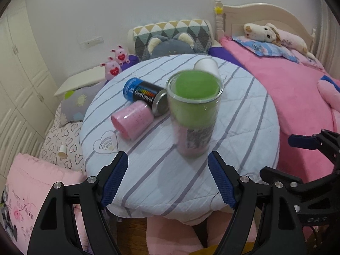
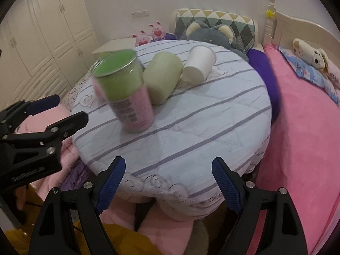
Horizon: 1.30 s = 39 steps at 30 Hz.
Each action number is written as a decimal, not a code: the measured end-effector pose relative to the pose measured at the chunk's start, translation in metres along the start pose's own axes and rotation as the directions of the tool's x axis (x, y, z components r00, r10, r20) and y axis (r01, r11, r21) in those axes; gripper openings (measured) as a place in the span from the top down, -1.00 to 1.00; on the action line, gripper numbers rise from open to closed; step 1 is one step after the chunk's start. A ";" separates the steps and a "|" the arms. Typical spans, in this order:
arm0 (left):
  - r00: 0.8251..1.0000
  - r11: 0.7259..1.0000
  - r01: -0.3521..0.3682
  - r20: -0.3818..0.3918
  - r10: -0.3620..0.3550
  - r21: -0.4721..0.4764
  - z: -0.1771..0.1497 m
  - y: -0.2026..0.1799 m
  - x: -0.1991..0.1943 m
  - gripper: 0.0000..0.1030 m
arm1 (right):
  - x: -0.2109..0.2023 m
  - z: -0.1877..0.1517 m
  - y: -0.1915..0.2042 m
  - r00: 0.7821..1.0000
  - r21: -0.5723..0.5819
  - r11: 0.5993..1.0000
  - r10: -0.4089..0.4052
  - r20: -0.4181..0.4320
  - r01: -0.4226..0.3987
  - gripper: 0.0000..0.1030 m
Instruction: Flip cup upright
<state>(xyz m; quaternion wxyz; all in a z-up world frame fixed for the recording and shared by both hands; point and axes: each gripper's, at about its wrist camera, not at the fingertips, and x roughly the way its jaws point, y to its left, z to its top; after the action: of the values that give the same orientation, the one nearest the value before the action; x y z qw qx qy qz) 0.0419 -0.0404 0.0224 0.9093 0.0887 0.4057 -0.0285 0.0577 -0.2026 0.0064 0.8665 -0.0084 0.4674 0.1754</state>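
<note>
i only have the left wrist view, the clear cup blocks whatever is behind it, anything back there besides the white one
Observer: Yes. The right wrist view shows a pale green cup lying on its side between the clear cup and the white paper cup.
Operator: and the right hand-held gripper, i just see its edge, is it carrying something
Observer: No. The right hand-held gripper is open with nothing between its fingers, at the near edge of the table.
</note>
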 end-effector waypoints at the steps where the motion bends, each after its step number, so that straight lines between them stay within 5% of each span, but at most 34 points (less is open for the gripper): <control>1: 1.000 1.000 0.003 0.003 -0.003 0.000 -0.003 0.001 0.001 -0.54 | 0.000 -0.004 0.003 1.000 0.007 1.000 -0.002 0.013 0.001 -0.66; 8: 0.995 1.000 0.023 0.092 -0.024 0.012 -0.028 0.005 0.007 -0.54 | -0.006 -0.024 0.001 0.990 0.117 0.993 0.000 0.140 -0.017 -0.66; 14: 0.976 1.000 0.027 0.214 -0.029 0.014 -0.047 0.002 -0.001 -0.55 | -0.017 -0.037 -0.004 0.954 0.187 0.982 -0.021 0.300 -0.038 -0.66; 18: 0.951 1.000 0.021 0.309 -0.024 0.012 -0.055 -0.001 -0.011 -0.58 | -0.024 -0.044 0.000 0.912 0.176 0.984 -0.047 0.407 -0.028 -0.66; 20: 0.928 1.000 0.008 0.373 -0.017 0.025 -0.059 -0.005 -0.019 -0.78 | -0.028 -0.049 0.002 0.883 0.166 0.986 -0.064 0.464 -0.016 -0.66; 23: 0.897 0.999 -0.018 0.442 0.005 0.026 -0.063 -0.009 -0.028 -0.79 | -0.032 -0.052 0.006 0.850 0.157 0.987 -0.101 0.517 0.022 -0.66; 32: 0.861 0.999 -0.038 0.507 0.040 -0.013 -0.067 -0.016 -0.032 -0.87 | -0.040 -0.064 0.022 0.743 0.119 0.982 -0.188 0.643 0.146 -0.66; 39: 0.846 0.998 -0.035 0.530 0.052 -0.042 -0.071 -0.023 -0.029 -0.90 | -0.041 -0.069 0.022 0.702 0.113 0.981 -0.194 0.685 0.160 -0.66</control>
<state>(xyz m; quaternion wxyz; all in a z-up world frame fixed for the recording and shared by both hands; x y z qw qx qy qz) -0.0319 -0.0501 -0.0059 0.9876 0.0727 0.1370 -0.0249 -0.0252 -0.2065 0.0039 0.9908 0.0324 0.1104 0.0710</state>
